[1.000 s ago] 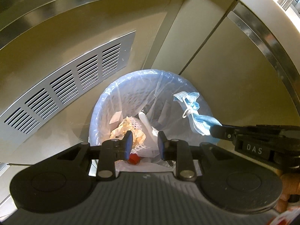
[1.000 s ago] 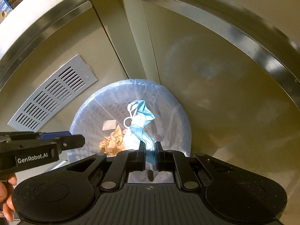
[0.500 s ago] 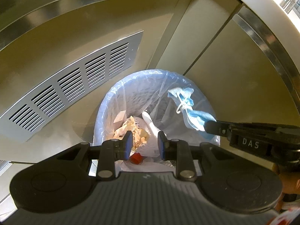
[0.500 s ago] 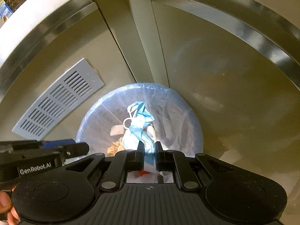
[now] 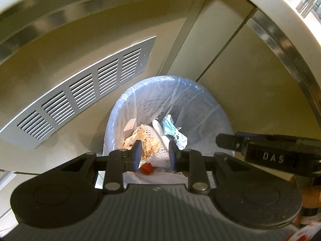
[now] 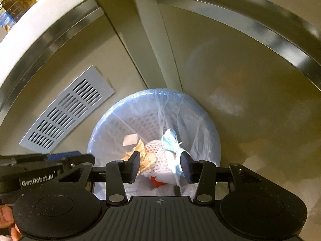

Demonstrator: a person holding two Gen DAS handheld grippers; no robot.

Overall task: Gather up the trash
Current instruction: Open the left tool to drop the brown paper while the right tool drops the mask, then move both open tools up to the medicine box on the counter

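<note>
A white mesh bin with a pale blue liner [image 5: 210, 108] [image 6: 200, 116] stands on the floor against a beige cabinet. Inside lie a blue face mask [image 5: 172, 130] [image 6: 170, 140], crumpled brown paper [image 5: 148, 142], a white foam net [image 6: 154, 148] and a red cap [image 5: 147, 168] [image 6: 157, 181]. My right gripper [image 6: 159, 158] hovers over the bin; its jaws are opening with nothing between them, and the mask lies loose below. My left gripper [image 5: 154, 148] hangs over the bin's near side, jaws slightly apart and empty. Each gripper shows at the edge of the other's view.
A grey slotted vent grille [image 5: 80, 96] [image 6: 66, 112] sits in the cabinet base left of the bin. Steel trim strips and a white counter edge [image 5: 270, 4] arch overhead. A person's fingers [image 6: 6, 219] show at the lower left corner.
The right gripper's jaws have parted and let go of the blue mask, which has dropped from above the rim into the bin. The left gripper has stayed put.
</note>
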